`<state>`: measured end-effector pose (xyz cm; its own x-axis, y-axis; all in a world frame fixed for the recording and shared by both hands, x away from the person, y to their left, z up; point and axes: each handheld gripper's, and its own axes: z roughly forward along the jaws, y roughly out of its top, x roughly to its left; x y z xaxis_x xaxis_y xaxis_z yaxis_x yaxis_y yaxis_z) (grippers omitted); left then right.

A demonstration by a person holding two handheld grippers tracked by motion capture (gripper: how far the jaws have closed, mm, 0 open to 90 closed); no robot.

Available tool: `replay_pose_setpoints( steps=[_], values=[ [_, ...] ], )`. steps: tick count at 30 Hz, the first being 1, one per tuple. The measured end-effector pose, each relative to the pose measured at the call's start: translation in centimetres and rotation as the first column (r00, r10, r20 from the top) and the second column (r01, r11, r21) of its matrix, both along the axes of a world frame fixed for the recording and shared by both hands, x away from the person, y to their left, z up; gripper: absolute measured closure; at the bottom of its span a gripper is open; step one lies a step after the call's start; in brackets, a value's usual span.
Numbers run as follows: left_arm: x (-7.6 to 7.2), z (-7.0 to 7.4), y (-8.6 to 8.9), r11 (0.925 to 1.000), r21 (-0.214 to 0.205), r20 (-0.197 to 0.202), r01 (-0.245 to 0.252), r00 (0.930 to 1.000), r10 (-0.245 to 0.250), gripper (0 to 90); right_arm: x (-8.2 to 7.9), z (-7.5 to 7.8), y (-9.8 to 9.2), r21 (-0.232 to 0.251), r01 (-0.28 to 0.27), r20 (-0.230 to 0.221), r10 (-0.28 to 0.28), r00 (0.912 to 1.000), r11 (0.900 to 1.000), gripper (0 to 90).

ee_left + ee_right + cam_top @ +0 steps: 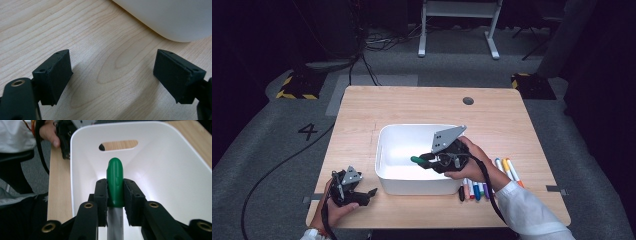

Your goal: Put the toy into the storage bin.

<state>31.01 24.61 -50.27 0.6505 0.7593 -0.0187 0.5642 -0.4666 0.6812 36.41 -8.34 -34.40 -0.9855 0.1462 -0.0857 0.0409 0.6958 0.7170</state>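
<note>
Green-capped, the marker (115, 182) sits pinched between the jaws of the right tool (428, 161), gripped just where the cap meets the grey barrel, cap pointing ahead into the white bin (384, 150) at the centre of the high view. Held that way, level and over the bin's hollow near its right wall, it looks ready to be let go onto the bare white floor below; in the right gripper view the cap hangs in front of the slotted handhole in the far wall, with nothing else lying inside. That grip near the cap probably keeps the long barrel from swinging. Lower left in the high view, the left tool (362, 194) rests low on the desk (362, 107) just beside the bin's near corner, jaws wide with only wood grain between them, seemingly waiting its turn rather than working; its own view has the bin's rounded corner at upper right. Lower right of the bin, the spare markers (492, 180) lie side by side on the desk within easy reach of the right hand: about seven, though the sleeve may hide part of the row. Count otherwise: one bin, two tools, one marker in hand.
</note>
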Motion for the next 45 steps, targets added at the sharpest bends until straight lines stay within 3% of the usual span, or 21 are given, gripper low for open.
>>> replay_pose_setpoints(
  steps=[6,8,9,14,15,21,28,31,33,39,43,45],
  values=[
    [-0.1,0.0,-0.1,1.0000,-0.001,0.000,-0.005,1.0000,0.005,15.3,-0.3,-0.7,0.3,-0.081,-0.013,-0.027,0.011,0.9996,0.9966,74.5],
    [-0.1,0.0,-0.1,1.0000,-0.005,0.002,-0.002,1.0000,0.002,15.3,-0.3,-0.8,0.4,-0.086,-0.009,-0.024,0.007,0.9997,0.9962,74.4],
    [-0.1,0.0,-0.1,1.0000,-0.006,-0.001,-0.003,1.0000,0.003,15.3,-0.4,-1.1,0.4,-0.117,-0.007,-0.033,0.003,0.9994,0.9932,74.4],
    [-0.1,0.0,-0.1,1.0000,-0.001,0.001,-0.005,1.0000,0.005,15.3,-0.4,-1.6,0.6,-0.131,-0.010,-0.044,0.004,0.9990,0.9913,73.3],
    [-0.1,0.0,-0.1,1.0000,-0.001,0.001,-0.005,1.0000,0.005,15.3,-0.4,-1.6,0.5,-0.141,-0.005,-0.038,-0.001,0.9993,0.9899,69.4],
    [-0.1,0.0,0.0,1.0000,-0.002,0.001,-0.005,1.0000,0.005,15.3,-0.2,-1.4,0.0,-0.113,0.025,-0.024,-0.028,0.9993,0.9933,64.0],
    [-0.1,0.0,0.0,1.0000,-0.002,0.000,-0.003,1.0000,0.003,15.3,0.0,-0.6,-1.6,-0.035,0.059,0.008,-0.059,0.9982,0.9977,55.7],
    [0.0,0.0,0.0,1.0000,-0.001,-0.001,0.001,1.0000,-0.001,15.3,-0.2,0.4,-3.1,0.013,0.099,0.037,-0.100,0.9943,0.9950,49.1],
    [0.0,0.0,0.0,1.0000,-0.001,-0.001,0.001,1.0000,-0.001,15.3,-0.3,1.0,-4.2,0.041,0.129,0.057,-0.131,0.9897,0.9908,46.4],
    [0.0,0.0,0.0,1.0000,0.000,-0.001,0.001,1.0000,-0.001,15.3,-0.7,2.7,-8.9,0.136,0.228,0.102,-0.243,0.9647,0.9640,41.0],
    [0.0,0.0,0.0,1.0000,0.000,-0.001,0.000,1.0000,0.000,15.3,-1.1,2.9,-11.9,0.174,0.287,0.135,-0.312,0.9406,0.9419,39.2],
    [0.0,0.0,0.0,1.0000,-0.001,-0.001,0.001,1.0000,-0.001,15.3,-1.3,2.6,-13.7,0.189,0.327,0.129,-0.354,0.9264,0.9259,39.2]
  ],
)
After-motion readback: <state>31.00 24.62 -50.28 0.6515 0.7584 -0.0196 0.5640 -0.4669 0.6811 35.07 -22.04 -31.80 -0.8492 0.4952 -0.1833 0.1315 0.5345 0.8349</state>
